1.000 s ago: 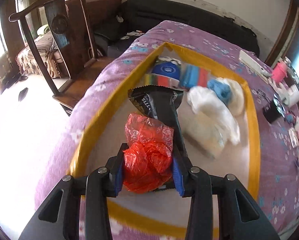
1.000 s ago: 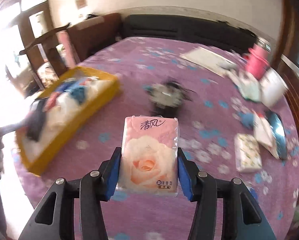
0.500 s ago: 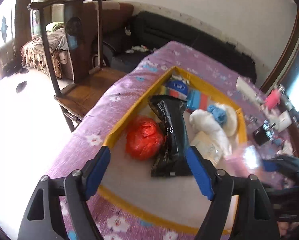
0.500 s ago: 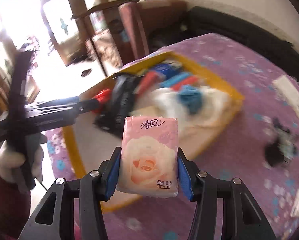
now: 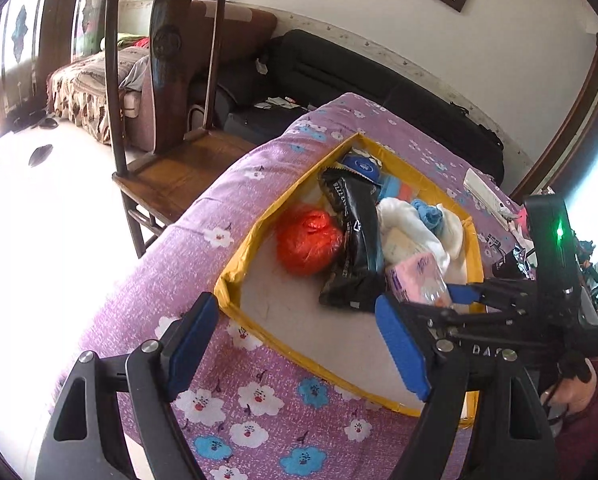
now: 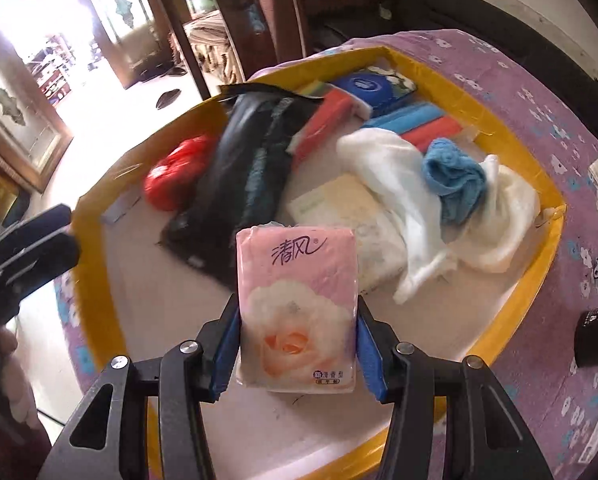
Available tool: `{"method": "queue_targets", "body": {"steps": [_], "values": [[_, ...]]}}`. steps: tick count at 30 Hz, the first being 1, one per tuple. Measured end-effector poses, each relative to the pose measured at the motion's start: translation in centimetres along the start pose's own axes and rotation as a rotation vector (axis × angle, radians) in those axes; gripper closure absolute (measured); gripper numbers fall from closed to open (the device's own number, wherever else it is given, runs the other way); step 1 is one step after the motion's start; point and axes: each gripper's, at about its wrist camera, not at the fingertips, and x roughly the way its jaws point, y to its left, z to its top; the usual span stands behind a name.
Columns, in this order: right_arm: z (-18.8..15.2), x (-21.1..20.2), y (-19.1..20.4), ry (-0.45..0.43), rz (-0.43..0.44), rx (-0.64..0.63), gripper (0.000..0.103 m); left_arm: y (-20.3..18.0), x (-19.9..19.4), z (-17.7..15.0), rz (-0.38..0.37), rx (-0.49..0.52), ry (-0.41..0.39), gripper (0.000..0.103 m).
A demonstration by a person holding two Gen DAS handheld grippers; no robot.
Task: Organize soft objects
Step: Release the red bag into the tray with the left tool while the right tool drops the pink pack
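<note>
A yellow tray (image 5: 243, 248) (image 6: 99, 280) on the purple flowered cloth holds soft things. A red plastic bag (image 5: 309, 242) (image 6: 175, 172) lies in it beside a long black packet (image 5: 355, 220) (image 6: 235, 168). My left gripper (image 5: 299, 340) is open and empty, hanging over the tray's near corner, apart from the bag. My right gripper (image 6: 297, 336) is shut on a pink tissue pack (image 6: 297, 308) (image 5: 415, 276) and holds it over the tray floor, just in front of the black packet and a white cloth (image 6: 399, 184).
A blue cloth (image 6: 455, 176), coloured sponges (image 6: 411, 120) and a pale packet (image 6: 351, 216) fill the tray's far half. A wooden chair (image 5: 171, 120) stands by the table's left edge. A black object (image 6: 595, 336) and small items lie on the table to the right.
My left gripper opened, let go of the red bag, which now lies in the tray, and drew back. My right gripper carried the tissue pack from over the table to over the tray.
</note>
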Motion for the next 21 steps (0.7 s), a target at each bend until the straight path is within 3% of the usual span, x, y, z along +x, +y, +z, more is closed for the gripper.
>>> {"method": "queue_targets", "body": {"steps": [5, 6, 8, 12, 18, 21], "values": [[-0.8, -2.4, -0.8, -0.082, 0.037, 0.045, 0.041, -1.2, -0.5, -0.3, 0.013, 0.029, -0.003, 0.023], [-1.3, -3.4, -1.0, -0.11, 0.045, 0.048, 0.036, -1.6, -0.6, -0.3, 0.014, 0.041, -0.008, 0.023], [-2.6, -5.3, -1.5, -0.171, 0.036, 0.048, 0.026, -2.7, -0.9, -0.4, 0.008, 0.062, -0.015, 0.022], [-6.3, -8.4, -3.5, -0.237, -0.002, 0.076, 0.025, -5.3, -1.4, -0.8, -0.039, 0.104, -0.026, 0.02], [-14.4, -12.7, -11.6, -0.293, -0.09, 0.27, 0.025, -11.3, -1.1, -2.2, -0.093, 0.238, -0.017, 0.016], [-18.7, -15.1, -17.4, -0.313, -0.189, 0.414, 0.025, -14.2, -0.5, -3.3, -0.093, 0.307, 0.0, 0.016]]}}
